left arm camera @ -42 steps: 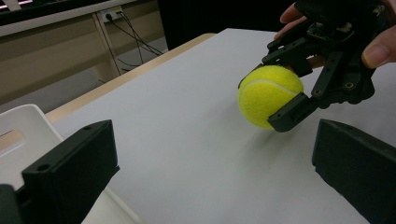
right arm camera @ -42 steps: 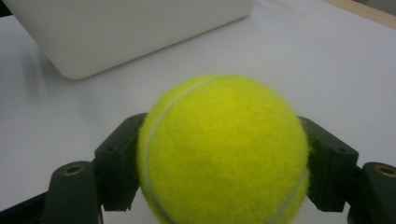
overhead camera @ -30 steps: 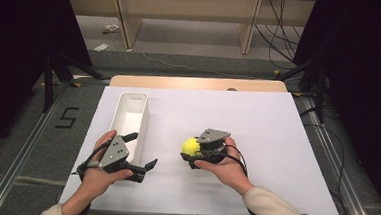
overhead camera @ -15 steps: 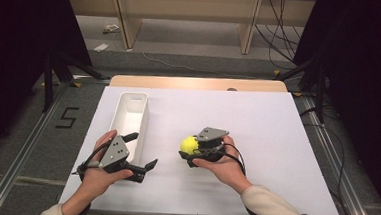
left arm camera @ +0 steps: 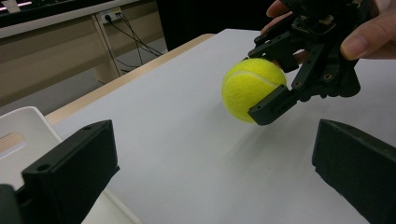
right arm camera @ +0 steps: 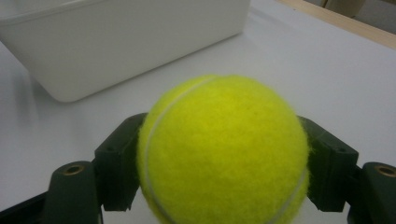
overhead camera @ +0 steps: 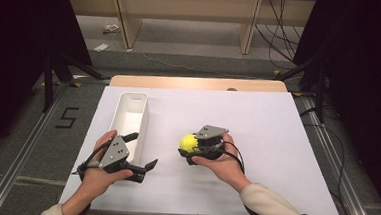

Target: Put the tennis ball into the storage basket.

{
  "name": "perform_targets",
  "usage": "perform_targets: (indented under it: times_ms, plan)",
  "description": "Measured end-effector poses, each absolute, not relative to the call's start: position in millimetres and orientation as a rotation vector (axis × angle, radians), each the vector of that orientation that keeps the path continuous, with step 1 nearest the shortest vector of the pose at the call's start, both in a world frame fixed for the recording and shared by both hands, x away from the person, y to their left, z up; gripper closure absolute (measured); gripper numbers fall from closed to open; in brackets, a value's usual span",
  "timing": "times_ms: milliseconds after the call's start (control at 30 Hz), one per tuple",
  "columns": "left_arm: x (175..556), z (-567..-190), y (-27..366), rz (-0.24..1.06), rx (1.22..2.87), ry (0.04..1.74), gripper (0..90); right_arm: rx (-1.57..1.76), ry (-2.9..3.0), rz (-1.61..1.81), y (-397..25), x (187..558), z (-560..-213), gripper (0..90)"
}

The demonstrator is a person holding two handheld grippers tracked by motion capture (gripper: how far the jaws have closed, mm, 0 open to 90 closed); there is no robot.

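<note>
High view: right claw clamped on tennis ball, centre frame, just above the desk.
Left gripper view: left claw spread apart, empty, aimed at the ball. Right gripper view: white bin upper left, the likely drop target.

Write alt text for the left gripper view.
A right claw clamps a yellow tennis ball just above a white table. The left claw stands open and empty in front, beside a white bin.

A white table carries a long white bin at its left.
</note>
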State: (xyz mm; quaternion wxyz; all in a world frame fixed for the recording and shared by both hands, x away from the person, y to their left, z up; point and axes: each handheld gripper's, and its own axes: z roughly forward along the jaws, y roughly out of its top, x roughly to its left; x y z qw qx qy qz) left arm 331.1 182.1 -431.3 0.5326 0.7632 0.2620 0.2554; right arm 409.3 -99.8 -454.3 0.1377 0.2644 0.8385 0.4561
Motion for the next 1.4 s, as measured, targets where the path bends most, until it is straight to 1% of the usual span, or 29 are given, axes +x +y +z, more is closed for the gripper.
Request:
perform_targets:
  times_ms: [1400]
  plan:
    - [331.4,-431.2,182.9,0.609,1.819,0.627,0.0,0.76,2.4,1.367,-90.2,416.7,-445.0,26.6]
